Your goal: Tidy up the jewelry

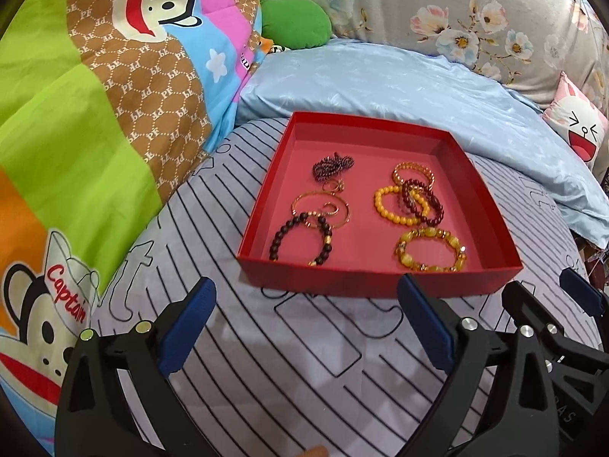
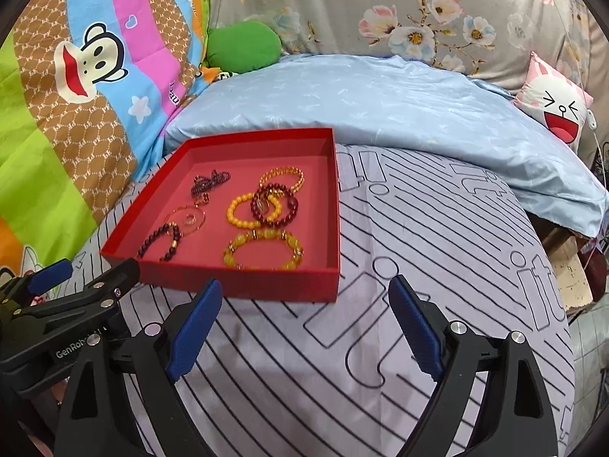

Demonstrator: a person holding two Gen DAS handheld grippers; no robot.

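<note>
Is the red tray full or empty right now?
Partly full. The red tray holds several bracelets, among them a yellow bead bracelet, with bare pink floor between them.

Bed w/ striped sheet (image 1: 342,361), lettering printed on it. Red tray (image 1: 262,266) sits flat on sheet, bracelets inside. Blue pillow (image 1: 380,87) just behind tray, cartoon quilt (image 1: 76,114) piled at left, floral bedding (image 2: 418,11) at back w/ small cushion (image 2: 559,110) far right.
</note>
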